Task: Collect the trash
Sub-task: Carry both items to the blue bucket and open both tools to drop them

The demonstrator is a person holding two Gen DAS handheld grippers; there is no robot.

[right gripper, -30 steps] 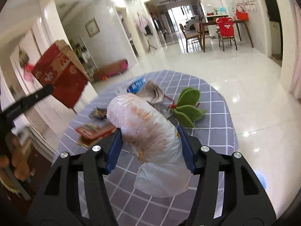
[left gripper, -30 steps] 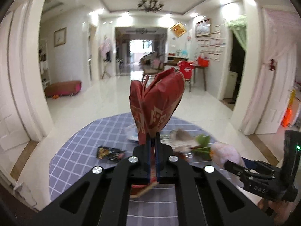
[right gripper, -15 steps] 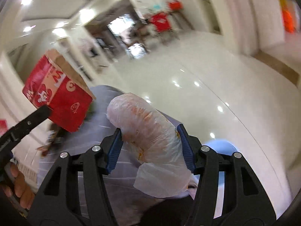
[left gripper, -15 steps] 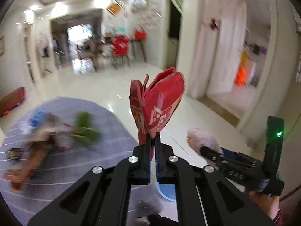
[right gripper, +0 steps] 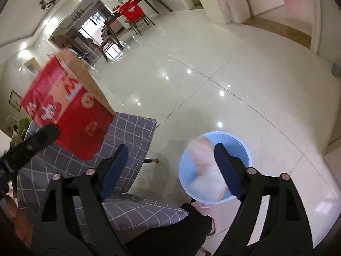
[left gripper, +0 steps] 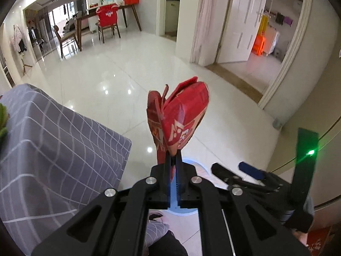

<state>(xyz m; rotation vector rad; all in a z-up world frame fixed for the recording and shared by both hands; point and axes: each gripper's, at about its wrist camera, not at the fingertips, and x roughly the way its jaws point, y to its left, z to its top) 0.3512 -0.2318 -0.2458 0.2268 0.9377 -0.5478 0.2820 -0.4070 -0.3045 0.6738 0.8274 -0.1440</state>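
1. Glossy white floor tiles (right gripper: 245, 68) reflect the ceiling lights; a table draped in a grey checked cloth (left gripper: 53, 145) stands at the left of both views.
2. Left gripper (left gripper: 175, 160): jaws pressed together, pinching the lower edge of a crumpled red paper bag (left gripper: 181, 117) with a printed pattern. The bag stands upright above the fingertips, in the air beyond the table's corner.
3. Right gripper (right gripper: 170, 166): jaws opening, spread wide, nothing between the blue ribbed pads (right gripper: 115, 168).
4. Right wrist view only: a round, smooth light-blue bin (right gripper: 245, 149) on the floor just beside the table's corner. A white, orange-stained plastic bag (right gripper: 204, 166), blurred, lies within its rim.
5. Left wrist view: the bin shows only as a blue rim arc behind the fingers; the plastic bag is hidden.
6. Right wrist view shows the red bag's flat face and brown inner lining.
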